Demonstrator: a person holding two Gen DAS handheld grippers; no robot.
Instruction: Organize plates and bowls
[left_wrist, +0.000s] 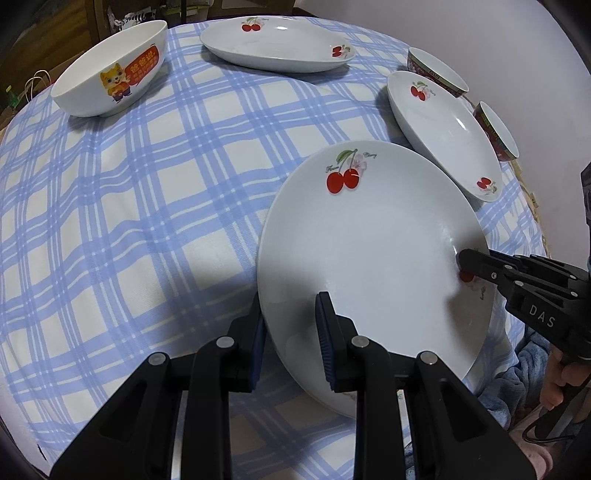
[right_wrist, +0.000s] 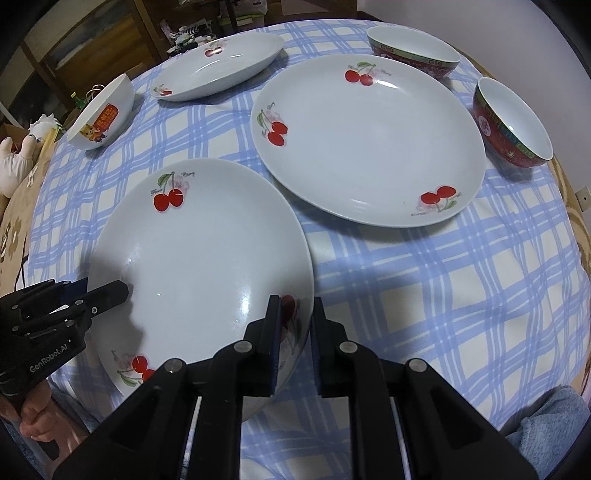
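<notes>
A white plate with red cherry prints (left_wrist: 369, 251) (right_wrist: 199, 251) sits at the near edge of the blue-checked tablecloth (left_wrist: 129, 206), and both grippers hold it. My left gripper (left_wrist: 290, 310) is shut on its near-left rim, one pad on the inside and the other under the edge. My right gripper (right_wrist: 295, 306) is shut on the rim on the opposite side, over a cherry print. Each gripper shows in the other's view: the right gripper (left_wrist: 463, 262) comes in from the right, the left gripper (right_wrist: 114, 291) from the left.
A second cherry plate (right_wrist: 369, 140) (left_wrist: 443, 133) lies just behind the held one, and a third plate (left_wrist: 277, 44) (right_wrist: 218, 70) lies at the far side. A white cartoon bowl (left_wrist: 110, 70) stands far left. Two red bowls (right_wrist: 413, 48) (right_wrist: 513, 122) stand at the right.
</notes>
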